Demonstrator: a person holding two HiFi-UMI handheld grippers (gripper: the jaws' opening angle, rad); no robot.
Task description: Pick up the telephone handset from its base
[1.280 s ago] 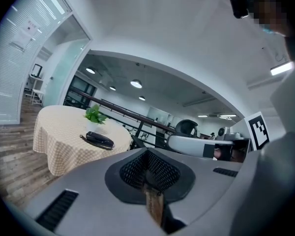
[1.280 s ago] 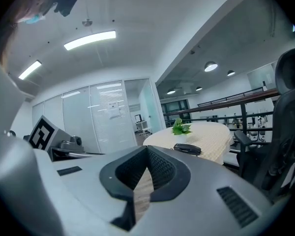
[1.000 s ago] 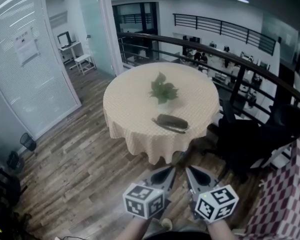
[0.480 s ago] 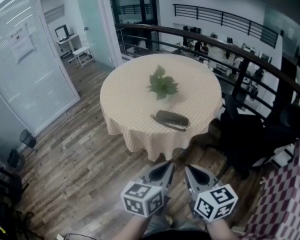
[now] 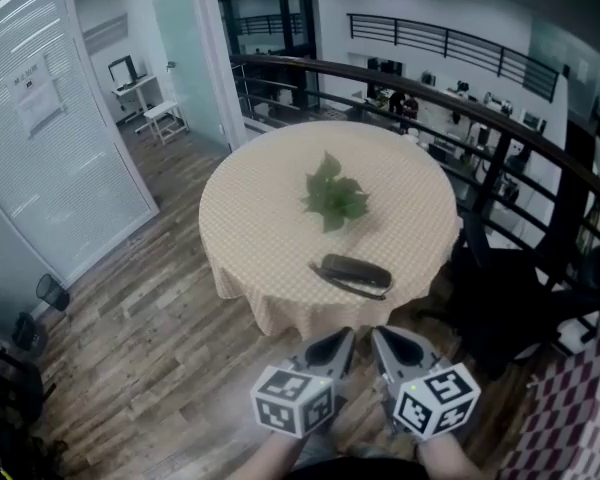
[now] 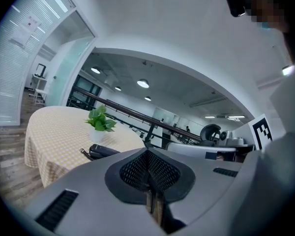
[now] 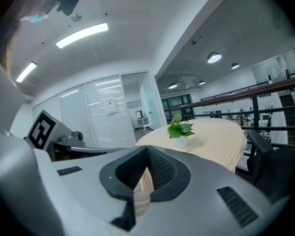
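left claw (image 5: pixel 341 337) and right claw (image 5: pixel 379 335) are both closed with nothing between the jaws. the pads meet in each gripper view. i have them side by side at the bottom of my head view, tips close together, over the wood floor (image 5: pixel 150 348) and pointing toward the round surface (image 5: pixel 250 228) under its pale checked cloth. neither claw touches anything, and both are well apart from the surface.

handset (image 5: pixel 356 269) lies flat on its base (image 5: pixel 368 288), a dark oblong on the near part of the surface, close to the edge facing me and a little right of centre. from here i can't cleanly separate it from the base. in the left gripper view it shows just over the claw's body, with a bit of coiled cord at its left end.

plant (image 5: pixel 335 196) in a small white pot stands at the middle of the surface, beyond the handset and apart from it. a dark railing (image 5: pixel 460 98) curves behind the surface, and a black chair (image 5: pixel 510 298) sits to its right.
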